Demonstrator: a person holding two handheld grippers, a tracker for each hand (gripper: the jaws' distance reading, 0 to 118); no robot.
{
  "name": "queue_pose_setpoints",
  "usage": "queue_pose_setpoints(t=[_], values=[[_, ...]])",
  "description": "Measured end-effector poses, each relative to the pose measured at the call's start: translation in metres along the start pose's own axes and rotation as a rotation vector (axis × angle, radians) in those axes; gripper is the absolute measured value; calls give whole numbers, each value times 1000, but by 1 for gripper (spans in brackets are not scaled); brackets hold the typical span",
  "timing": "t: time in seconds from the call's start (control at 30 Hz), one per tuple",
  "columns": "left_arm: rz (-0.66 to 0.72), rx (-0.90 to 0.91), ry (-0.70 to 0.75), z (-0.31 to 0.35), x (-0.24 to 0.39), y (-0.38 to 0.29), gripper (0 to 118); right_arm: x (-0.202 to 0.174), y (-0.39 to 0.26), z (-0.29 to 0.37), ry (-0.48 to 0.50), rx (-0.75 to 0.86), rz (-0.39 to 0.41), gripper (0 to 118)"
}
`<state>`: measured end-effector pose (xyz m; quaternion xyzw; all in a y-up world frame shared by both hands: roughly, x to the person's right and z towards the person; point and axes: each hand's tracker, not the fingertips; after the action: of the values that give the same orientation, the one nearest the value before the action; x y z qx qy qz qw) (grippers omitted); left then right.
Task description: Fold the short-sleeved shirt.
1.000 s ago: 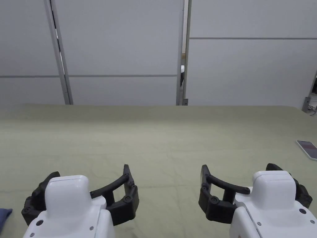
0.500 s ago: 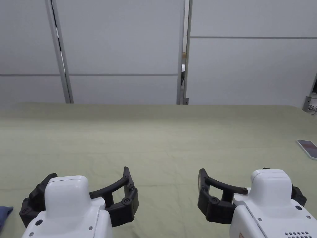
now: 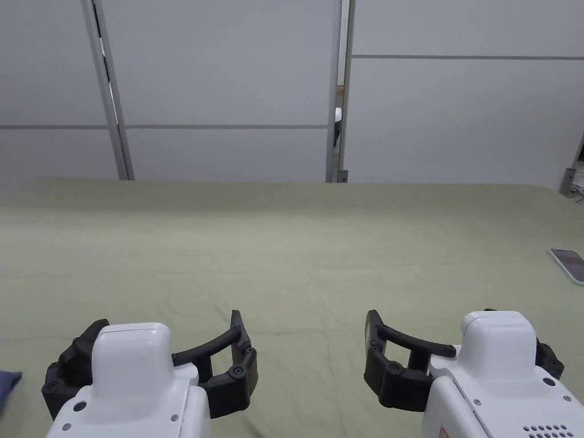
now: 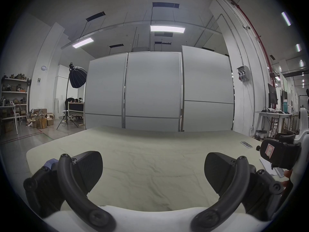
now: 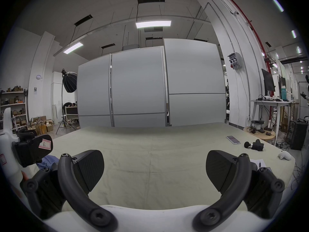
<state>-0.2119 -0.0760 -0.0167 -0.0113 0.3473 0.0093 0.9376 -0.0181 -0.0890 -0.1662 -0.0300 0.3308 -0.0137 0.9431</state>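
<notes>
I have both tools low in the bottom of the head view: the left gripper [image 3: 154, 356], white-bodied with black curved jaws, at lower left, and the matching right gripper [image 3: 462, 353] at lower right. Each has its jaws spread wide apart with nothing between them, which each gripper's own view confirms. Under them lies the broad surface covered in pale olive-green cloth [image 3: 296, 251], lightly creased and bare across the middle. The only sign of the garment I can find is a scrap of blue fabric [image 3: 8, 383] at the far lower left edge of the head view, also peeking behind my left jaw at lower left of the left gripper view [image 4: 50, 162] and in the right gripper view [image 5: 47, 160]; I take it to be the short-sleeved shirt, though too little shows to be sure. A white-cased phone [image 3: 567, 265] lies at the right edge. By my reading the folding has not started: fetching, spreading and every fold remain.
</notes>
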Motion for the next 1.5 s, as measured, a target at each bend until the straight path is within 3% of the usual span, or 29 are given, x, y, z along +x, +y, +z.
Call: queue_pose_setpoints(t=[0.47,0.77,0.87,1.0,1.07,1.1,1.13,1.17,1.23,1.27,1.33,1.5], values=[[-1,-63,6,-28,-1,-21,118,4,-20,-25,-2,-62,-4,118],[-18,-208,4,-90,4,-53,118,5,-51,-94,14,-211,12,118],[-25,-362,-3,-133,6,-71,118,6,-72,-138,26,-382,33,118],[-67,-751,-33,-212,10,-122,118,6,-120,-207,40,-733,-2,118],[-19,-944,-64,-241,9,-165,118,4,-161,-237,1,-922,25,118],[-77,-1012,-65,-252,13,-194,118,2,-187,-247,14,-1025,66,118],[-114,-752,-57,-233,20,-184,118,-4,-166,-230,12,-798,105,118],[-132,-909,-42,-245,23,-193,118,-7,-163,-231,-7,-867,101,118],[-63,-865,-50,-245,12,-207,118,1,-166,-224,5,-843,78,118],[-65,-856,-56,-234,11,-168,118,5,-168,-220,21,-835,53,118],[-59,-858,-56,-237,10,-167,118,8,-165,-224,38,-825,36,118],[-62,-859,-55,-226,14,-158,118,4,-171,-228,13,-842,72,118]])
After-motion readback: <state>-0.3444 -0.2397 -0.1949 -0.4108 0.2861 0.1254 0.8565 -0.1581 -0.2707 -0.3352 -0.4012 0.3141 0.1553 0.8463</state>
